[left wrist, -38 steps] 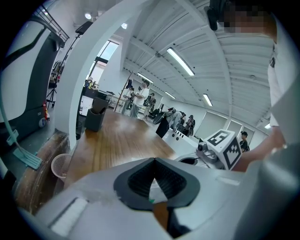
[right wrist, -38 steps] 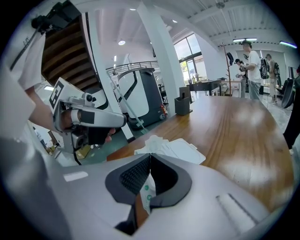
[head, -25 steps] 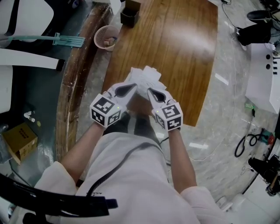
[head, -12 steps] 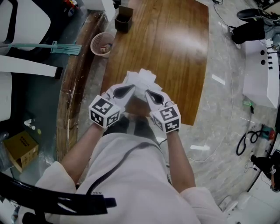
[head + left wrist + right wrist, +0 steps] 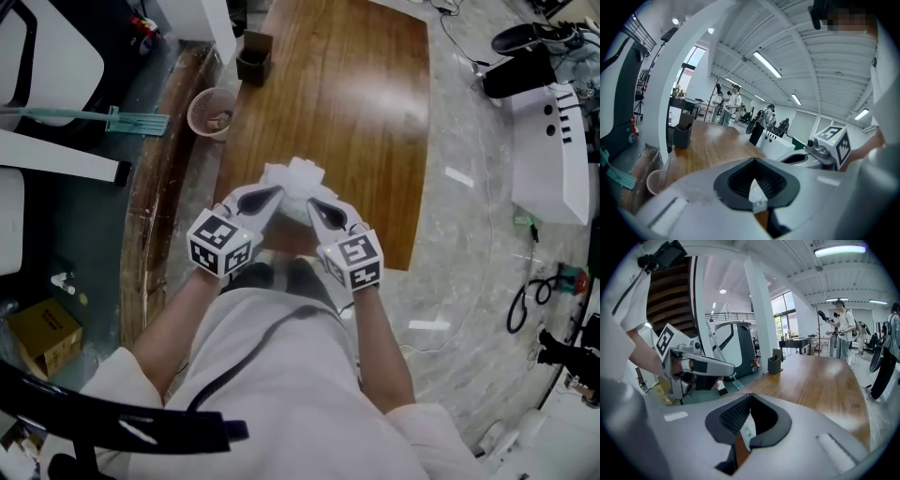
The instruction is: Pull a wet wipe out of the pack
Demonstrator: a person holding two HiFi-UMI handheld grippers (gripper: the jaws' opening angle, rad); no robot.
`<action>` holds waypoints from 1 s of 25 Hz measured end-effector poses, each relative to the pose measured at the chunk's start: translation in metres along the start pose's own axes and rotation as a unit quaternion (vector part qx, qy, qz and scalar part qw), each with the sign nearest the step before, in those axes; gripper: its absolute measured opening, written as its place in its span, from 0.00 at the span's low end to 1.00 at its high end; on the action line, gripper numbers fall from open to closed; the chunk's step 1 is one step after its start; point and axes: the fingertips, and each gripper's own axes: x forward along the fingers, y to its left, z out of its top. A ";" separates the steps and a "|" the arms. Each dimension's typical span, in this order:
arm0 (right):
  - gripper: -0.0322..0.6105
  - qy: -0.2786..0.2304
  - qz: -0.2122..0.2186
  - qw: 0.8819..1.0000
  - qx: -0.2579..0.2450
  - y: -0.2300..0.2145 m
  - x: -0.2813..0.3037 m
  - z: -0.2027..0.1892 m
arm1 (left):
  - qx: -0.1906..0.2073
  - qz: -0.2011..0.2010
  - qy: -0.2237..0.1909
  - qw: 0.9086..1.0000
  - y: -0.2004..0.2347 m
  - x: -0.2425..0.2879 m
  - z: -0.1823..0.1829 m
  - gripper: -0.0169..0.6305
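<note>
While left gripper [image 5: 756, 187] and right gripper [image 5: 746, 423] each pinch white pack [image 5: 295, 175] edge, jaws pressed together, pack hangs above near end of counter [image 5: 356, 112]. Hold left grip firm; draw right away slowly, straight, so wipe exits untorn.

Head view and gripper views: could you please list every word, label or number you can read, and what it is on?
No readable words anywhere.
Marker cubes: black-and-white square patterns only, no letters.
Tiny marks on the wet wipe: too small to read.
</note>
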 end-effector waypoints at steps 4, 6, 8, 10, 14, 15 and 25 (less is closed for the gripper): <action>0.07 -0.014 -0.007 1.000 -0.002 0.003 -0.006 0.010 | 0.002 -0.001 -0.005 1.000 -0.002 -0.003 0.005 0.03; 0.07 -0.020 -0.008 1.000 -0.003 0.003 -0.009 0.013 | 0.002 -0.003 -0.008 1.000 -0.005 -0.003 0.007 0.03; 0.07 -0.026 -0.010 1.000 -0.005 0.004 -0.012 0.017 | 0.005 -0.005 -0.009 1.000 -0.007 -0.003 0.010 0.03; 0.07 -0.032 -0.013 0.999 -0.006 0.005 -0.015 0.022 | 0.008 -0.008 -0.011 1.000 -0.009 -0.004 0.013 0.03; 0.07 -0.051 -0.021 0.998 -0.006 0.005 -0.023 0.033 | 0.015 -0.011 -0.015 1.000 -0.011 -0.003 0.019 0.03; 0.07 -0.056 -0.023 0.998 -0.004 0.004 -0.026 0.037 | 0.017 -0.012 -0.015 1.000 -0.011 -0.002 0.021 0.03; 0.07 -0.105 -0.043 0.993 -0.008 0.001 -0.054 0.066 | 0.033 -0.026 -0.027 0.999 -0.026 0.001 0.038 0.03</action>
